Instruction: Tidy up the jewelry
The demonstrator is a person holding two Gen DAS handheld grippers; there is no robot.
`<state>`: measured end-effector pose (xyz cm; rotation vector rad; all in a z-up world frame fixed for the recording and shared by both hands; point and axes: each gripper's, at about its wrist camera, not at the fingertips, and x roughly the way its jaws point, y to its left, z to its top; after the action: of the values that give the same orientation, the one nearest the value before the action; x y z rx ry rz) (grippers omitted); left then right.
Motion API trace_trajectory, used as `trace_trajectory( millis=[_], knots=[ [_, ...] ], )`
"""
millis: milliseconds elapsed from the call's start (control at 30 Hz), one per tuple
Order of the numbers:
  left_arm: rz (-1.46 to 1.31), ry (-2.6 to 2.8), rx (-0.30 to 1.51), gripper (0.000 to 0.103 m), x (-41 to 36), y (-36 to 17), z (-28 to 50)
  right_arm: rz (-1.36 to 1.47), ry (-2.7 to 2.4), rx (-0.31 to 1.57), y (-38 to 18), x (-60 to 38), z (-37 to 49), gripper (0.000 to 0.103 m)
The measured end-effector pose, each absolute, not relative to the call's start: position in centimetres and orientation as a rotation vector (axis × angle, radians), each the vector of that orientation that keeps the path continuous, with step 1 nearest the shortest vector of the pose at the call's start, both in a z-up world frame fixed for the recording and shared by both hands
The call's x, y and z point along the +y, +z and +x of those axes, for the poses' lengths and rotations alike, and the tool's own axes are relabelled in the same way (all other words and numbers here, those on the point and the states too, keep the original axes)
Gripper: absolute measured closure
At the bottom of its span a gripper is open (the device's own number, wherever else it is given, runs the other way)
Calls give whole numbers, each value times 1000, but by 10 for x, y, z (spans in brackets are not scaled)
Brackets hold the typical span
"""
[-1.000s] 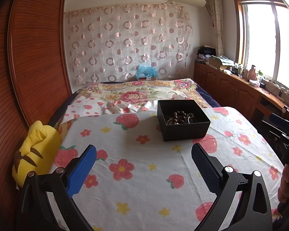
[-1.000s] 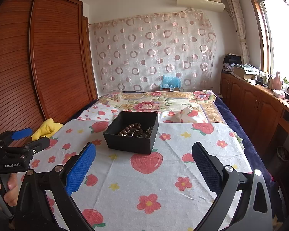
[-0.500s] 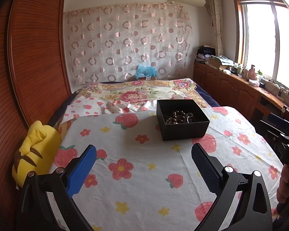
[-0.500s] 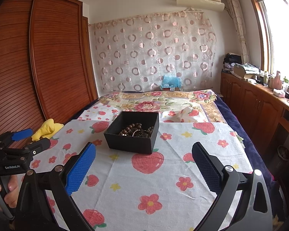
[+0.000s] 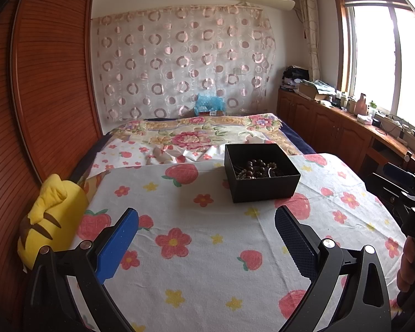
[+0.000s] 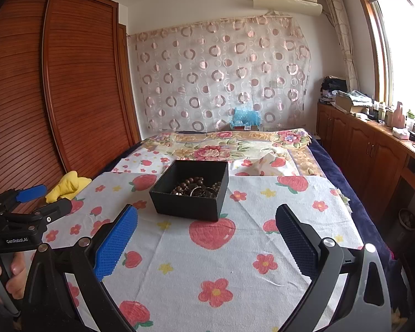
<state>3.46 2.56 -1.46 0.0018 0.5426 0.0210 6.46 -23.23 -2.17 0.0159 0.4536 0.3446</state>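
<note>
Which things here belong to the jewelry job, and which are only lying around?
For the job:
- black box, open, no lid
- dark bead bracelets inside it
- left gripper and right gripper, both open and empty

Just lying about:
- yellow plush toy at the bed's edge
- blue bag by the curtain
- clutter on the wooden counter

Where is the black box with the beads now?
The black box sits on the flowered sheet, ahead of both open grippers, centre-left in the right wrist view.
</note>
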Motion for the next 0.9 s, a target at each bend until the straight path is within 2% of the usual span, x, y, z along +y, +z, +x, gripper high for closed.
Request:
trace_trajectory(
  millis=[900],
  knots=[
    [2,20,542,8,25,-15,34,19,345,453,-22,-233,62,2]
  ],
)
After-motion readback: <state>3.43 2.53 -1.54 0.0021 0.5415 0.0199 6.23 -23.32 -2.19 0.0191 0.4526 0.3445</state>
